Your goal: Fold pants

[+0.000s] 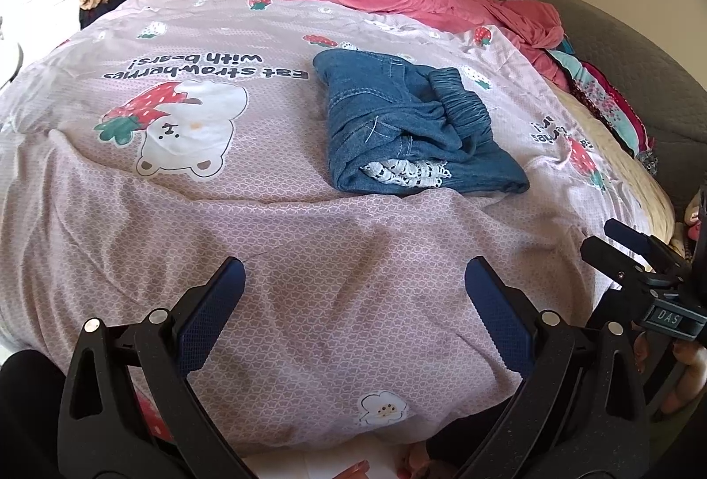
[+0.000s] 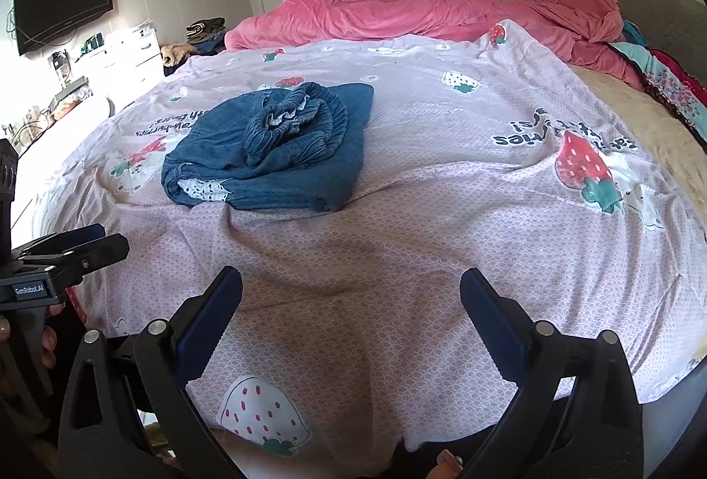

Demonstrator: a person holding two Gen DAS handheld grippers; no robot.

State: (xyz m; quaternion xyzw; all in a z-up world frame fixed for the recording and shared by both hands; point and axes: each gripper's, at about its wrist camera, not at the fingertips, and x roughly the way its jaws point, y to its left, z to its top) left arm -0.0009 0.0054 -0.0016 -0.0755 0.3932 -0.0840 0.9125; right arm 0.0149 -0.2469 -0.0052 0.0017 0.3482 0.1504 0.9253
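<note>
Blue denim pants (image 1: 411, 125), bundled, lie on a pink bedsheet (image 1: 265, 240) printed "Eat strawberries with bears!". Left gripper (image 1: 353, 315), labelled "GenRobot.AI", and right gripper (image 2: 351, 320), labelled "DAS", both gape wide, empty, near the bed's edge.

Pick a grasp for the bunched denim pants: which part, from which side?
Take the denim pants by the elastic waistband, which stands up in a gathered ridge on top of the heap, so tongs can close over it from above. The near edge lies flat on the strawberry sheet and offers less to pinch. Both tongs, left and right, are open and empty.
</note>
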